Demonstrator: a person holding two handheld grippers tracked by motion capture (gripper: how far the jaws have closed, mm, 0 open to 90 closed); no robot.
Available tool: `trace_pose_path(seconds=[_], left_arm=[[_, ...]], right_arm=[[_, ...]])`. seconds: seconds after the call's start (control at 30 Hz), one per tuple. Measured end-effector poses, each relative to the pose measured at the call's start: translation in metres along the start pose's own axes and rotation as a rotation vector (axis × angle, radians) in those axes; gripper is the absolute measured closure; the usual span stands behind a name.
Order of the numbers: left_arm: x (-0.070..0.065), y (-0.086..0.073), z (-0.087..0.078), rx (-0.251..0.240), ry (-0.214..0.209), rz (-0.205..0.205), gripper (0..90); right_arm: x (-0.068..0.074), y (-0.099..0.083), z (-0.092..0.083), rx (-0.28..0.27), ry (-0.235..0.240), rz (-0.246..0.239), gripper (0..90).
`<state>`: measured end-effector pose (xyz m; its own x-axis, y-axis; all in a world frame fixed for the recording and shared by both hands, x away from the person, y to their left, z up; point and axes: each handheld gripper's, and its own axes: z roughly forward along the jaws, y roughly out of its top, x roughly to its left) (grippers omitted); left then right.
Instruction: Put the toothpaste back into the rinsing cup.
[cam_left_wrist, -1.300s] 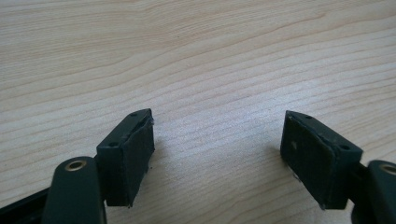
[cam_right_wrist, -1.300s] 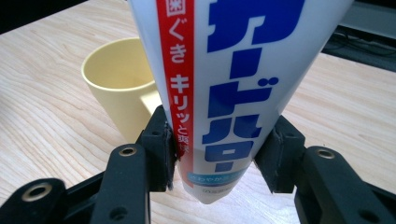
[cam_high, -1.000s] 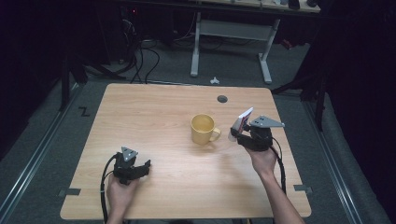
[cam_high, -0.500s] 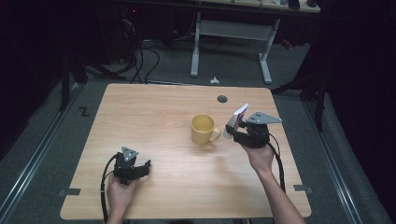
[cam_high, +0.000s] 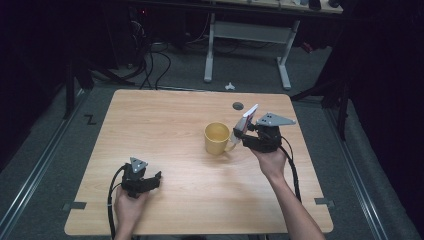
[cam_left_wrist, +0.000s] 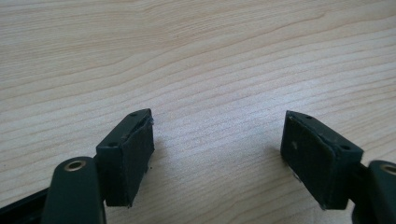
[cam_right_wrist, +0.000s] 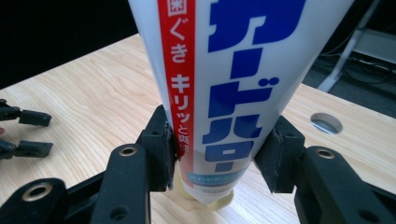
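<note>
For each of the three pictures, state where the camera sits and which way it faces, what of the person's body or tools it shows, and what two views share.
High view: above the person's side, facing forward and down on the table; both forearms, left gripper, right gripper, yellow mug.
Left gripper view: rides the left gripper, facing bare wood; open jaws.
Right gripper view: rides the right gripper; jaws clamp a toothpaste tube.
Shared: tube and the table's round hole.

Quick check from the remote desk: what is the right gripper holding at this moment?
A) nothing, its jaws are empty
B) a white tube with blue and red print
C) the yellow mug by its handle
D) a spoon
B: in the right gripper view the right gripper has its jaws clamped on both sides of the white tube, beside the yellow mug.
</note>
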<state>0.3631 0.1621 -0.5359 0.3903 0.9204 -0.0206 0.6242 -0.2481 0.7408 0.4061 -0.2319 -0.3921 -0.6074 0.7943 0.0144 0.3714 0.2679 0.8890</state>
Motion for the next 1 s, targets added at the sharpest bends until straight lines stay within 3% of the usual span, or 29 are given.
trace_pose_path(seconds=[1.0], left_arm=[[0.0, 0.0, 0.0, -0.002, -0.002, -0.002, 26.0]], right_arm=[[0.011, 0.023, 0.033, 0.023, 0.023, -0.023, 53.4]])
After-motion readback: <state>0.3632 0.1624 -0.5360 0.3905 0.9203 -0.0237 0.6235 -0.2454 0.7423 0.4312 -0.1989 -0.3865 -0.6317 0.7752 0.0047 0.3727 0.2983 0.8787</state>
